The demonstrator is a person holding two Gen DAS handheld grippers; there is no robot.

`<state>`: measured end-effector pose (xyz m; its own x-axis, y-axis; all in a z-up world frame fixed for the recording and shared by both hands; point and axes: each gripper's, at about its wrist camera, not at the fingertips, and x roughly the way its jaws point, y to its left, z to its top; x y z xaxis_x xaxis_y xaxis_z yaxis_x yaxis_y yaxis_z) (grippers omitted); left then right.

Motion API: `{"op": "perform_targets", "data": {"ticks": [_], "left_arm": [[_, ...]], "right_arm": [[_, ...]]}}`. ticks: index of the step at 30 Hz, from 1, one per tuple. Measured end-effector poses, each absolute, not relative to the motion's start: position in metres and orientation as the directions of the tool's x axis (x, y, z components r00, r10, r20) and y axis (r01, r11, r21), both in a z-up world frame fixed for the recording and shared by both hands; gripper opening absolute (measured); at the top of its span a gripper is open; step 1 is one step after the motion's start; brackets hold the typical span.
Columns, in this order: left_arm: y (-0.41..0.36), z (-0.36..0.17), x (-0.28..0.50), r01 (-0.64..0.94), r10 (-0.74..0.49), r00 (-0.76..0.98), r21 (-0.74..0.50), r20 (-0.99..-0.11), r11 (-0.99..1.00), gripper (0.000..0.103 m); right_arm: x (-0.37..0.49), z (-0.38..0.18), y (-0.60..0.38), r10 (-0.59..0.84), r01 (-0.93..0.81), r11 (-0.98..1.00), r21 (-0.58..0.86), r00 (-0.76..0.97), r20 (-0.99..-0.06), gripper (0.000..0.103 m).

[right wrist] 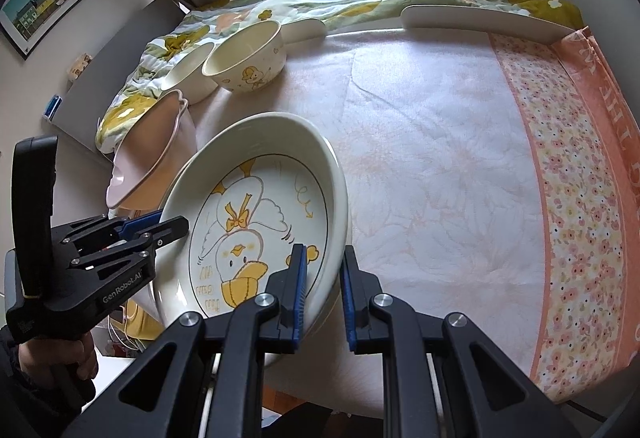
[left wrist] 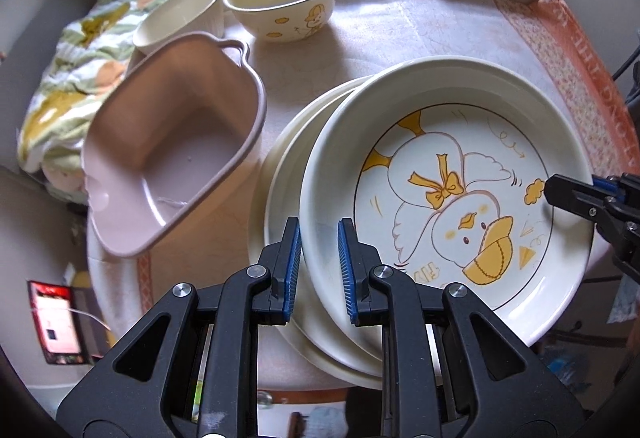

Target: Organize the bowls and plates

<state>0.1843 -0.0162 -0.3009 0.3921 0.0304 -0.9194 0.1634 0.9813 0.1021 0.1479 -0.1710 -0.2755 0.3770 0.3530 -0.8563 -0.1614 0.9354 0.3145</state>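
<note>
We hold the duck plate (left wrist: 448, 193) by opposite rims, left hand-held gripper (left wrist: 319, 270) and right hand-held gripper (right wrist: 323, 298) both clamped narrow, just beside the pink bowl (left wrist: 168, 157) on the desk (right wrist: 420, 157).

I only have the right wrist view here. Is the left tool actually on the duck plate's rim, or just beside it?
Observer: On it. In the left wrist view the left tool straddles the near rim of the duck plate, with one blue pad outside the wall and one inside.
Operator: Is anything underneath that plate?
Observer: Yes. A lower cream plate sits beneath it, and its rim shows past the duck plate's left edge.
Operator: Is the pink basin free?
Observer: The pink basin has no dish in it. Its bare bottom is in plain view.
</note>
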Motion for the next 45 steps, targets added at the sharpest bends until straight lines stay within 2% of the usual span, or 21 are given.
{"op": "perform_targets", "data": {"ticks": [18, 34, 38, 42, 45], "left_arm": [[-0.011, -0.301, 0.185, 0.150, 0.066, 0.401, 0.136, -0.914, 0.979, 0.016], [-0.010, -0.300, 0.185, 0.138, 0.084, 0.386, 0.147, -0.919, 0.979, 0.016], [-0.012, -0.299, 0.185, 0.139, 0.104, 0.386, 0.169, -0.917, 0.976, 0.016], [-0.026, -0.291, 0.184, 0.170, 0.174, 0.452, 0.276, -0.875, 0.946, 0.016], [-0.022, -0.290, 0.186, 0.156, 0.169, 0.455, 0.265, -0.874, 0.952, 0.016]], "right_arm": [[0.148, -0.276, -0.146, 0.244, -0.248, 0.957, 0.152, 0.397, -0.885, 0.015], [0.150, -0.277, -0.138, 0.205, -0.253, 0.962, 0.105, 0.410, -0.889, 0.015], [0.151, -0.277, -0.138, 0.200, -0.252, 0.962, 0.101, 0.409, -0.890, 0.015], [0.151, -0.278, -0.137, 0.201, -0.253, 0.962, 0.102, 0.405, -0.892, 0.015], [0.152, -0.278, -0.136, 0.195, -0.251, 0.963, 0.097, 0.404, -0.894, 0.015]]}}
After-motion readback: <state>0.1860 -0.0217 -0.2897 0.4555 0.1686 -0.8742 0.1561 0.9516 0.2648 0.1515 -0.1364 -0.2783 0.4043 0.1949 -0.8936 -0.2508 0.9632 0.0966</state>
